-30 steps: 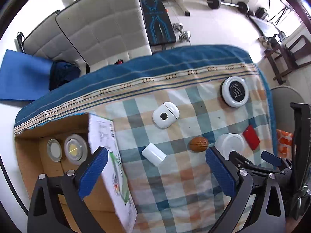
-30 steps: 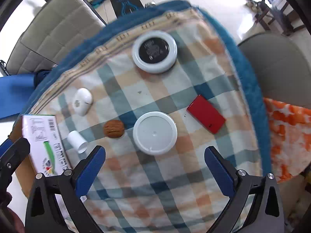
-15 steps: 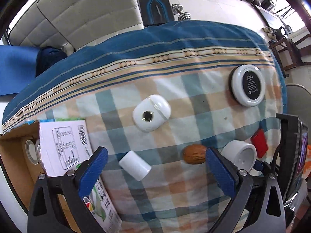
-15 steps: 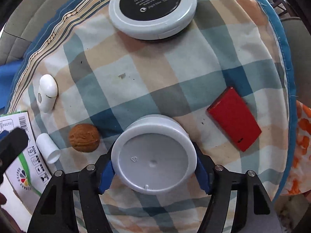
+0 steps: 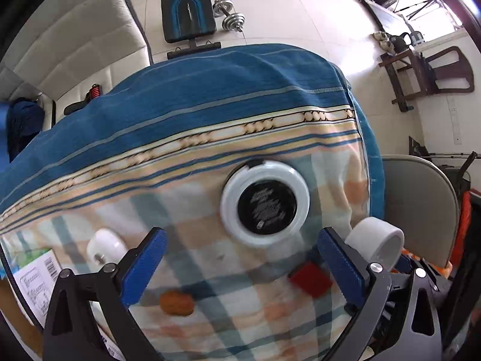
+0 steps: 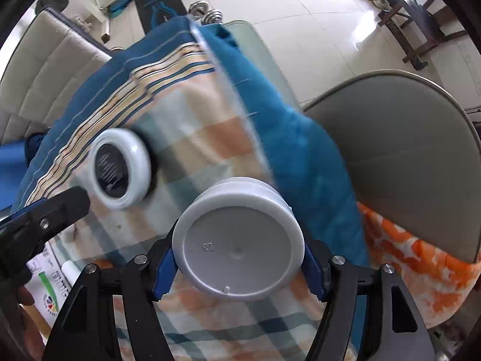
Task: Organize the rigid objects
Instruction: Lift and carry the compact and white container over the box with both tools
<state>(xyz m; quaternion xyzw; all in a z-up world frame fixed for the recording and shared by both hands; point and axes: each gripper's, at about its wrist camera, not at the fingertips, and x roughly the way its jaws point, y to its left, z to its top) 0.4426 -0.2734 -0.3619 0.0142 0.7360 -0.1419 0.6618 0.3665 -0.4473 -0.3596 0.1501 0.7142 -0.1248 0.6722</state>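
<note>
My right gripper [image 6: 239,266] is shut on a white round jar [image 6: 239,240] and holds it above the checked tablecloth; the jar also shows at the right in the left wrist view [image 5: 375,245]. My left gripper [image 5: 240,264] is open and empty, just short of a white disc with a black centre [image 5: 264,203], which also shows in the right wrist view [image 6: 121,170]. A walnut [image 5: 176,302], a red flat block [image 5: 311,279] and a white oval case [image 5: 103,248] lie on the cloth near the left gripper.
A printed carton [image 5: 33,282] and cardboard box stand at the table's left edge. A grey chair [image 6: 405,156] with an orange cloth [image 6: 415,270] is right of the table. A sofa [image 5: 75,39] and gym gear stand beyond.
My right gripper has lifted the white jar off the cloth. My left gripper has swung right, from the box and white oval case toward the black-centred disc.
</note>
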